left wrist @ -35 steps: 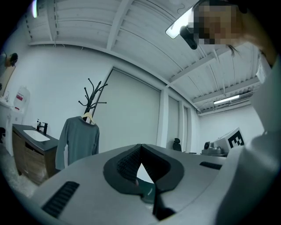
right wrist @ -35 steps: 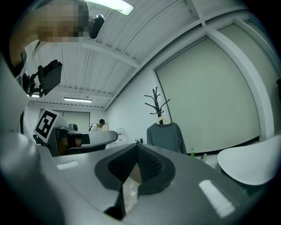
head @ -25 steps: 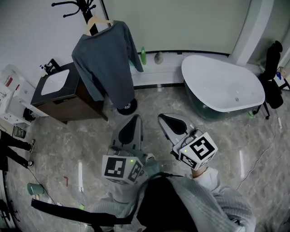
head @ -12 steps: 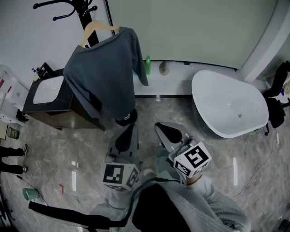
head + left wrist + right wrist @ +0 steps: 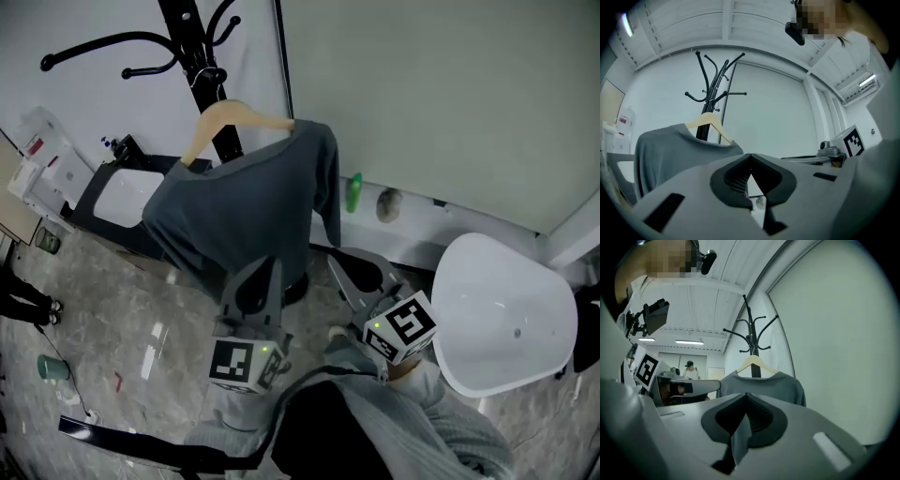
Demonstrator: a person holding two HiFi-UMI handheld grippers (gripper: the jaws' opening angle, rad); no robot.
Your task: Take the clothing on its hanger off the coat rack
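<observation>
A dark grey shirt point(image 5: 244, 206) hangs on a wooden hanger point(image 5: 225, 117) hooked to a black coat rack point(image 5: 202, 66) by the wall. My left gripper point(image 5: 261, 281) is just below the shirt's hem, shut and empty. My right gripper point(image 5: 352, 272) sits to the right of the shirt's lower edge, also shut with nothing in it. In the left gripper view the hanger point(image 5: 708, 121) and shirt point(image 5: 665, 150) are ahead and to the left of the closed jaws. In the right gripper view the shirt point(image 5: 764, 387) and hanger point(image 5: 754, 363) hang straight ahead above the closed jaws.
A white bathtub point(image 5: 506, 319) stands at the right, close to my right arm. A dark vanity with a white basin point(image 5: 122, 197) is left of the rack. A green bottle point(image 5: 354, 192) stands on the ledge by the wall. A person's legs point(image 5: 19, 300) show at far left.
I have come closer to the coat rack; the shirt now hangs right above both grippers, which have moved up toward it. Both grippers stay shut.
</observation>
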